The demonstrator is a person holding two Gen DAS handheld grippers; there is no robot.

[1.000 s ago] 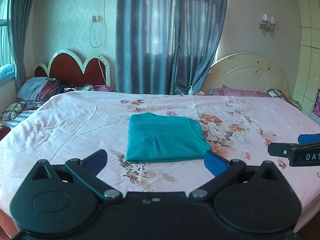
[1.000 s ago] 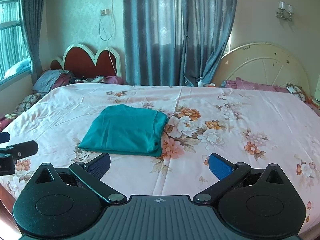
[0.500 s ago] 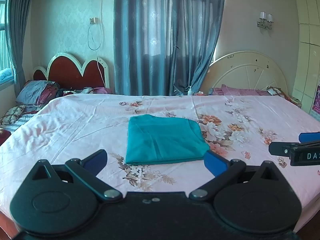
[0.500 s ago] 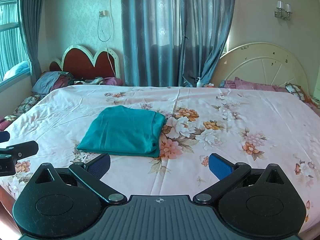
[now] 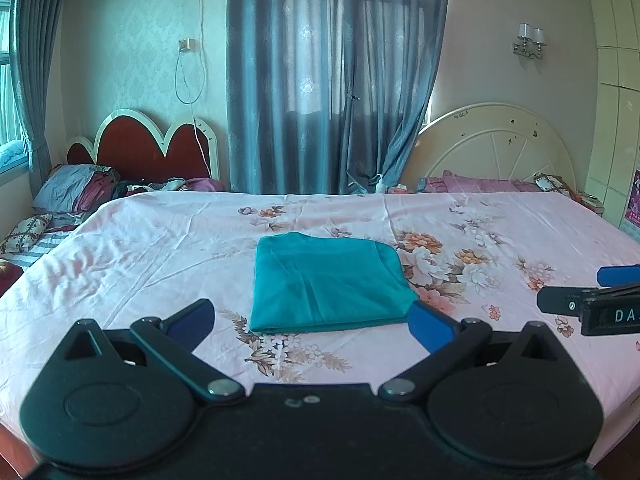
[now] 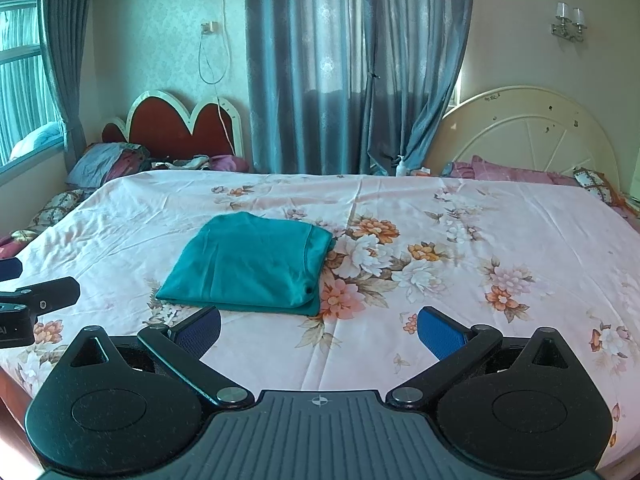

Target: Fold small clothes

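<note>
Hovering above the near bed edge, left gripper (image 5: pixel 312 318) and right gripper (image 6: pixel 319 330) both have jaws wide, holding nothing. Teal garment (image 5: pixel 326 280) lies folded mid-frame on the floral sheet (image 5: pixel 140 256), so folding looks done. Underside layers are hidden.

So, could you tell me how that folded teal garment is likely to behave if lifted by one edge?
The teal garment looks like soft, creased cloth, so it would probably droop. Its stacked layers seem loose and may unfold. It lies flat on the bedsheet, so it likely weighs little.
</note>
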